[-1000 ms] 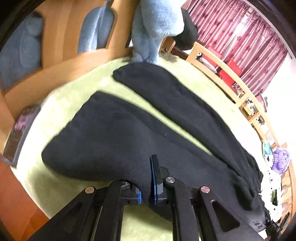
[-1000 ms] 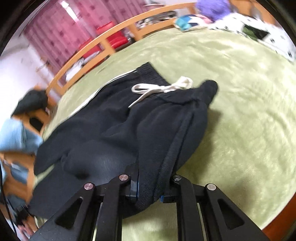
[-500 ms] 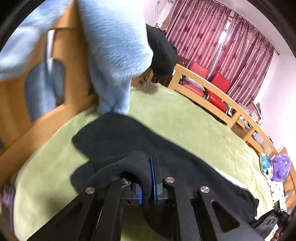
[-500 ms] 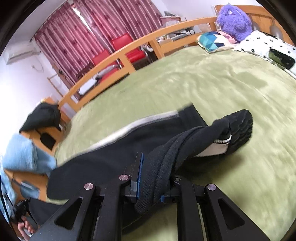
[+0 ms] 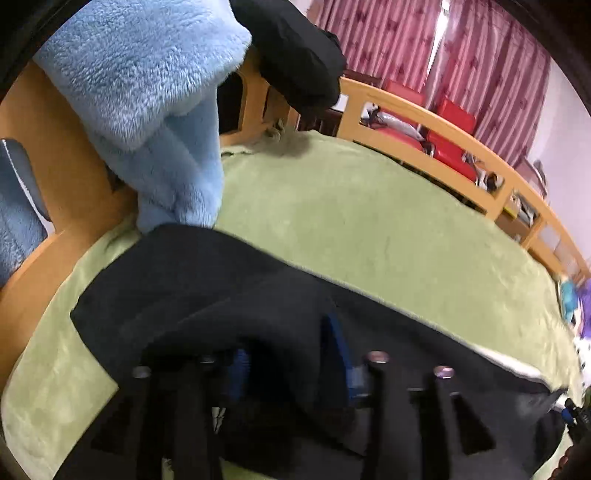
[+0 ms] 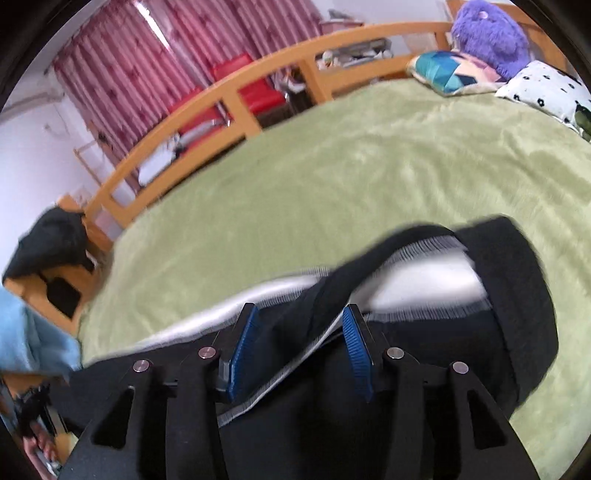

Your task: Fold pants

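Note:
Black pants (image 5: 177,280) with a white side stripe lie on the green bed cover (image 5: 369,221), one leg folded over the other. My left gripper (image 5: 288,347) is open, its blue pads apart, with a fold of the leg cloth lying loose between them. In the right wrist view my right gripper (image 6: 299,336) is open too; the waistband end of the pants (image 6: 517,302) and its white stripe (image 6: 424,280) lie loose between and beyond the pads.
A light blue fleece (image 5: 155,92) and a dark garment (image 5: 295,48) hang on the wooden footboard. The wooden bed rail (image 6: 229,92) runs along the far side, with red chairs and curtains behind. Pillows and a purple plush (image 6: 491,33) sit at the bed's head.
Both grippers carried the near pant leg and waist over onto the far leg, then opened; the cloth now lies loose between the pads.

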Demonstrator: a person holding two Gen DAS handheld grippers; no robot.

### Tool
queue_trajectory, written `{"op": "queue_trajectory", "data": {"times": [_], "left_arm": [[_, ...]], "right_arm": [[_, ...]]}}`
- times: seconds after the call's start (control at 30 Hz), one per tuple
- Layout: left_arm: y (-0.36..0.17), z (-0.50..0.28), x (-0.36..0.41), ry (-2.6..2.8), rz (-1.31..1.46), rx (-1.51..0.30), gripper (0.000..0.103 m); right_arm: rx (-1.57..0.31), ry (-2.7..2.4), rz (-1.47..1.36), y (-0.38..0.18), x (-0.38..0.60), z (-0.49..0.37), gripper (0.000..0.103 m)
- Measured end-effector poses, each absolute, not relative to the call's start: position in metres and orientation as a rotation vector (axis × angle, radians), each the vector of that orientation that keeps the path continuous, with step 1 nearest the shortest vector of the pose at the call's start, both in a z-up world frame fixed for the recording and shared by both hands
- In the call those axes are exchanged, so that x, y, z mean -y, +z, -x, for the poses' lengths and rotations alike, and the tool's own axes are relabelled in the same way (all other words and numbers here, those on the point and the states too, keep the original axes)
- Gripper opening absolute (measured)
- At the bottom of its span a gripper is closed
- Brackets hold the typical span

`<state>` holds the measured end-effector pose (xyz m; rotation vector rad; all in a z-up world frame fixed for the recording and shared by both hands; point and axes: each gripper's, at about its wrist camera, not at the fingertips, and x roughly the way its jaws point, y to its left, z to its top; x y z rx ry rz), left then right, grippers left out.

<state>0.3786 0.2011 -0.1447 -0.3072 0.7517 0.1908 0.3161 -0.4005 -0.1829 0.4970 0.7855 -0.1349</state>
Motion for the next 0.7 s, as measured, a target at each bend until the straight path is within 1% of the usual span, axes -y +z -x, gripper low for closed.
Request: {"op": "queue_trajectory", "data": {"times": [0.03,0.07,0.1,0.17,0.23,0.37,0.53,0.6,0.7], "left_arm": [[-0.146,-0.368,-0.199,0.181,0.303,-0.747,0.063],[-0.147,-0.359,-0.199,0.177,0.302,-0.746,0.074],[-0.148,-0.347,-0.198,0.173,0.307,-0.740,0.075],[-0.149,-0.324,-0.200,0.163,0.320,-0.740,0.078],[-0.156,-0.300,-0.200,0.150,0.344,-0.757,0.081],[-0.189,-0.270,-0.198,0.104,0.400,-0.832,0.081],[-0.237,-0.286,-0.187,0.104,0.439,-0.947,0.081],[-0.248,-0.294,-0.186,0.113,0.473,-0.950,0.079],[-0.259,-0.305,-0.190,0.123,0.556,-0.928,0.078]], "right_arm": [[-0.795,-0.126,-0.488,-0.185,0.398,-0.310,0.051],[-0.800,-0.113,-0.479,-0.187,0.395,-0.301,0.056],[-0.805,-0.103,-0.469,-0.188,0.393,-0.291,0.059],[-0.805,-0.109,-0.453,-0.190,0.393,-0.269,0.069],[-0.825,-0.137,-0.446,-0.197,0.395,-0.248,0.078],[-0.888,-0.163,-0.496,-0.224,0.405,-0.220,0.078],[-0.914,-0.159,-0.648,-0.259,0.421,-0.216,0.078],[-0.877,-0.156,-0.680,-0.261,0.425,-0.219,0.079],[-0.858,-0.163,-0.701,-0.266,0.427,-0.231,0.084]]}}
